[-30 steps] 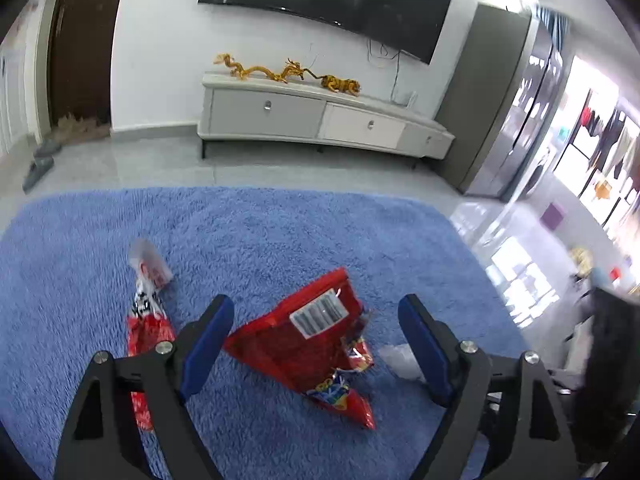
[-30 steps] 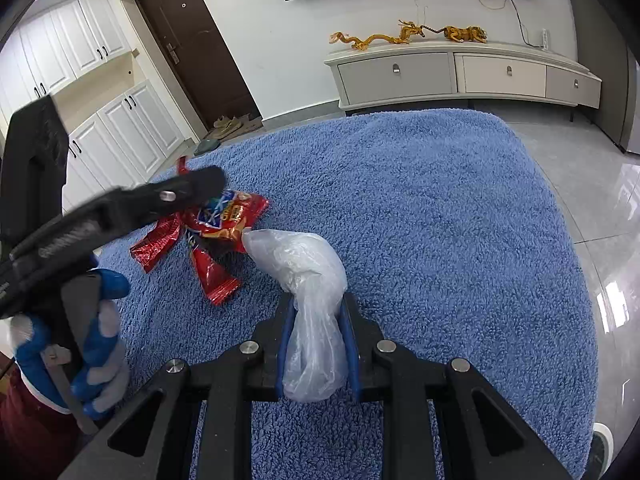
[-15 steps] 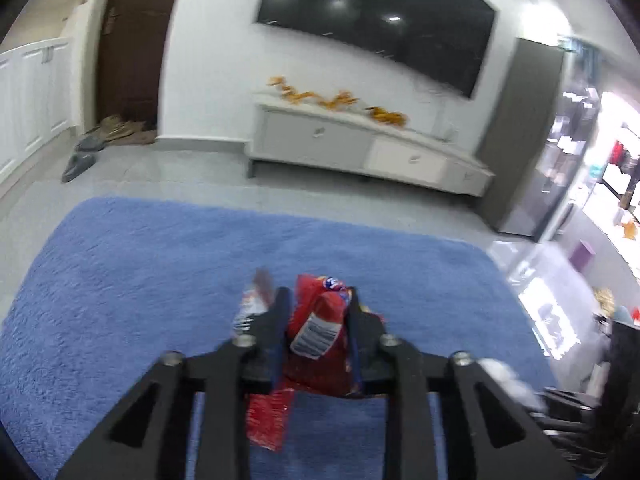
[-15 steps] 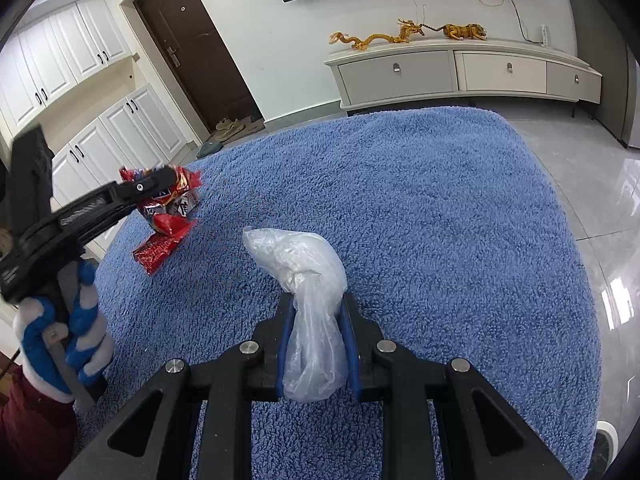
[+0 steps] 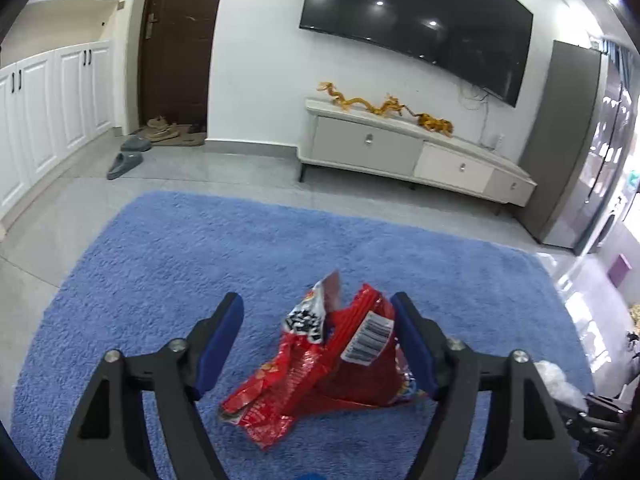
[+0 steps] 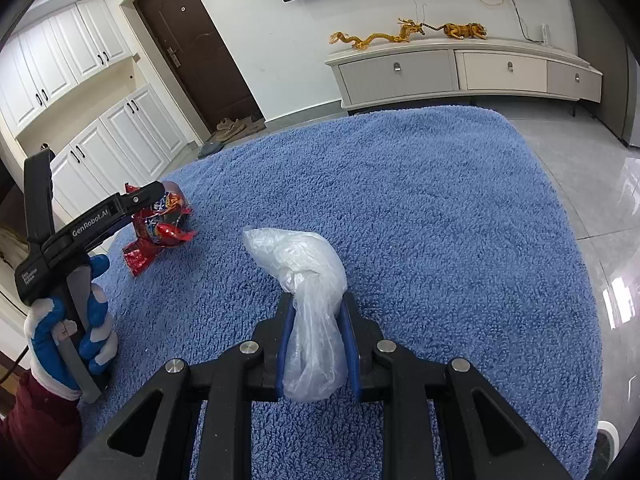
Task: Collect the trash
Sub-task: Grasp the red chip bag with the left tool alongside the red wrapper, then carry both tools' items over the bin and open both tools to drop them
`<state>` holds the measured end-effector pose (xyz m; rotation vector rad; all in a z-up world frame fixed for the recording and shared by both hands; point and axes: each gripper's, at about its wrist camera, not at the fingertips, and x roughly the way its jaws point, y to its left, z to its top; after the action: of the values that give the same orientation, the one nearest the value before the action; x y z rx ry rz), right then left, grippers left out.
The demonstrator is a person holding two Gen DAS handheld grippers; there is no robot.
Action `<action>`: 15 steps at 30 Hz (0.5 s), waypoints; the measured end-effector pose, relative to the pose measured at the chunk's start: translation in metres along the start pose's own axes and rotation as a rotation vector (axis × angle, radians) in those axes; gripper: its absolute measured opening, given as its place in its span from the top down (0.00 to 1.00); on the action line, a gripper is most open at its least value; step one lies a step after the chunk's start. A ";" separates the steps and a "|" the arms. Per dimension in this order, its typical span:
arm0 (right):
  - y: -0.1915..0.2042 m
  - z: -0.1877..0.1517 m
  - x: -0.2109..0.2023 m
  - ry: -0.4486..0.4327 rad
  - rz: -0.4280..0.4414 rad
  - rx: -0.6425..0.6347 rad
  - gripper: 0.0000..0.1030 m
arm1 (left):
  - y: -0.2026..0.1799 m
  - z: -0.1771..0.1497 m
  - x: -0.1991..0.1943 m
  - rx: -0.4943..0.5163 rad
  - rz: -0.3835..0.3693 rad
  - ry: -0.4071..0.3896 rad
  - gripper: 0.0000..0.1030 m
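Two crumpled red snack wrappers [image 5: 320,368] lie together on the blue carpet [image 5: 180,264]. My left gripper [image 5: 317,312] straddles them with its jaws opening; the pads no longer squeeze them. The right wrist view shows the same wrappers [image 6: 164,224] under the left gripper [image 6: 154,196], held by a gloved hand [image 6: 68,320]. My right gripper [image 6: 316,312] is shut on a crumpled clear plastic bag [image 6: 304,264] above the carpet.
A low white TV cabinet [image 5: 400,152] with golden dragon figures stands against the far wall under a TV. Grey slippers [image 5: 124,160] lie on the tiles near the brown door. Grey tiled floor surrounds the carpet.
The left gripper closed on the red wrappers, carried them leftwards across the carpet, and its jaws now stand wide again with both wrappers lying bunched between them. The right gripper has not moved.
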<state>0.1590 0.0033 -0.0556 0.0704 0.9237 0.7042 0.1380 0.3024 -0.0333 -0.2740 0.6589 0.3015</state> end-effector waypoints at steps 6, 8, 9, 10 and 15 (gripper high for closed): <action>-0.001 0.002 -0.001 0.001 0.002 0.002 0.79 | -0.007 -0.001 0.020 0.030 -0.003 0.104 0.24; -0.002 0.003 -0.001 0.001 0.004 0.002 0.79 | -0.013 -0.003 0.027 0.058 -0.038 0.144 0.40; -0.002 0.003 -0.001 0.001 0.003 0.002 0.79 | -0.015 -0.003 0.029 0.070 -0.051 0.159 0.46; -0.002 0.003 -0.001 0.002 0.003 0.002 0.79 | -0.018 -0.003 0.029 0.084 -0.045 0.158 0.49; 0.000 0.003 -0.001 0.003 -0.006 -0.006 0.79 | -0.025 -0.007 0.020 0.105 -0.046 0.136 0.68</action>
<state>0.1609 0.0038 -0.0529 0.0612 0.9244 0.7014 0.1584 0.2811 -0.0476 -0.2106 0.7983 0.2045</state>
